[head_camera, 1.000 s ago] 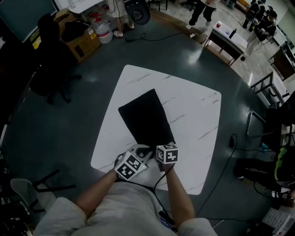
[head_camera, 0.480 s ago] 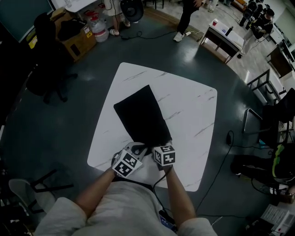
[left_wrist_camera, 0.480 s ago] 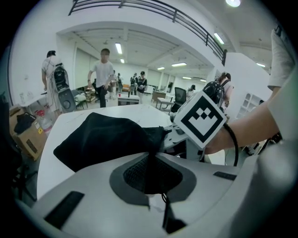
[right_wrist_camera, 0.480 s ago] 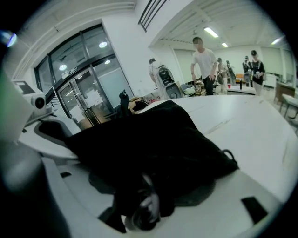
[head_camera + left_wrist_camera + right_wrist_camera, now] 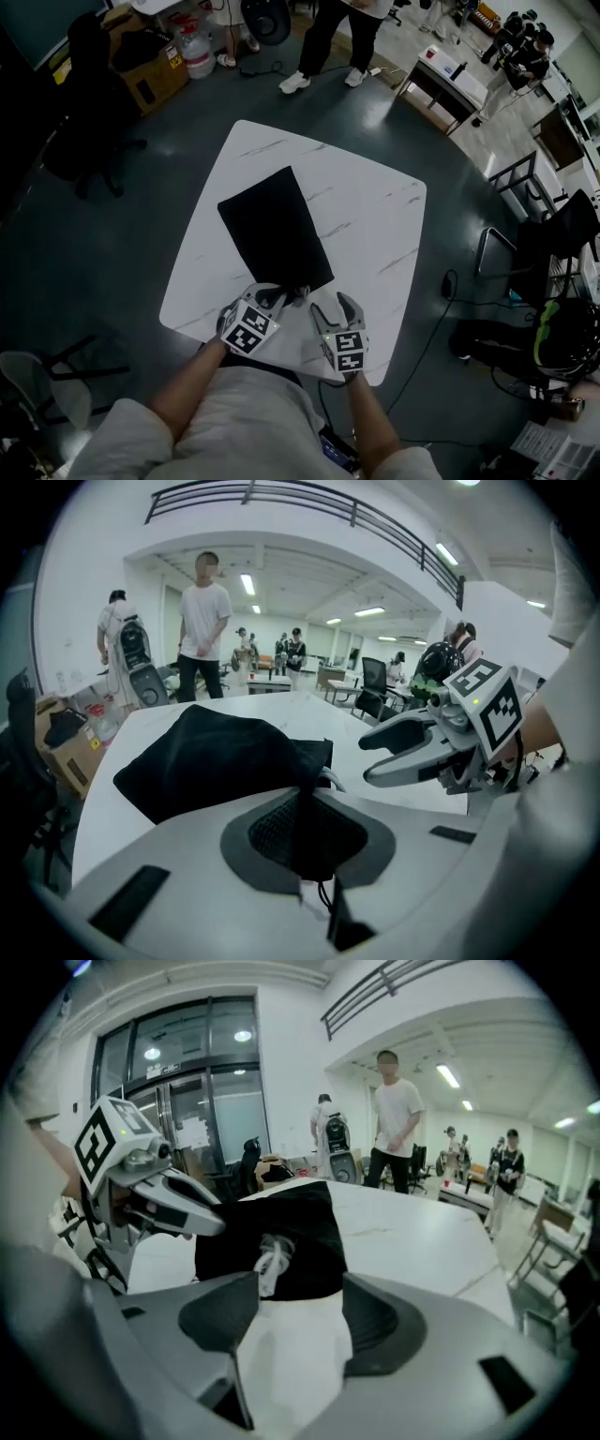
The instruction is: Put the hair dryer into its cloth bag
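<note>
A black cloth bag (image 5: 272, 230) lies flat on the white marble table (image 5: 375, 216), its mouth toward me. My left gripper (image 5: 272, 296) is shut on the bag's near edge; in the left gripper view the black cloth (image 5: 216, 757) is bunched between its jaws (image 5: 305, 832). Something white (image 5: 270, 1262) shows at the bag's mouth; the hair dryer itself is hidden. My right gripper (image 5: 337, 307) stands open just right of the mouth, clear of the bag, with only bare table between its jaws (image 5: 300, 1321). Each gripper view shows the other: the right gripper (image 5: 412, 752) and the left gripper (image 5: 178, 1208).
A person (image 5: 328, 37) stands beyond the table's far edge, with others (image 5: 516, 42) further back. A cardboard box (image 5: 155, 75) and a water jug (image 5: 197, 56) sit on the floor at the far left, a desk (image 5: 450, 80) at the far right, and a chair (image 5: 544, 244) to the right.
My right gripper has let go at the bag's mouth, opened wide and pulled back to the right and toward me. The left gripper has kept its hold on the bag.
</note>
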